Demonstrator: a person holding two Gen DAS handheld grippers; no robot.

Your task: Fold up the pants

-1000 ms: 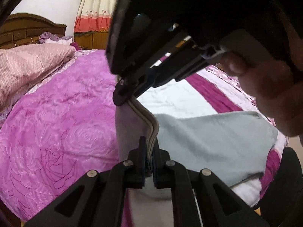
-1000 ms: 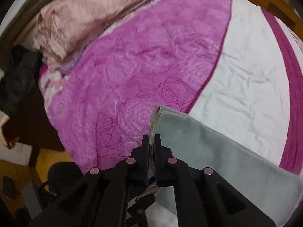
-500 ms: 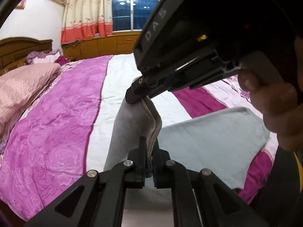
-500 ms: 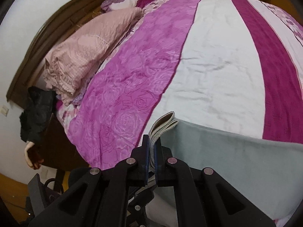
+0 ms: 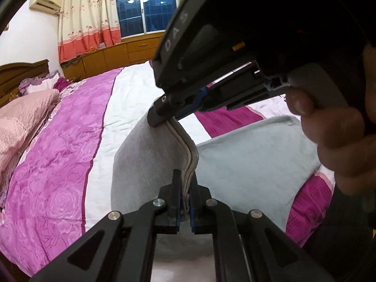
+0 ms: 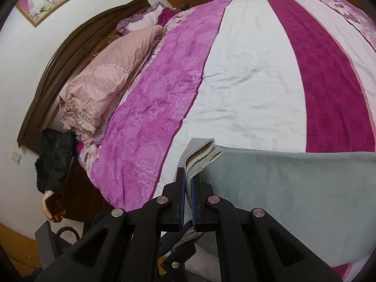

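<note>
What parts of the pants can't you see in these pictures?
- Left wrist view: the near end of the pants is hidden behind the left gripper.
- Left wrist view: the right gripper and a hand cover the far corner.
- Right wrist view: the picture edge cuts off the pants' right end.

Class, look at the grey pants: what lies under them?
The striped bedspread lies under the pants. The part beneath the cloth is covered and cannot be seen.

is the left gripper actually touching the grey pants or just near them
Touching. The left wrist view shows the left gripper with its fingers closed on the layered edge of the grey pants, no gap showing.
</note>
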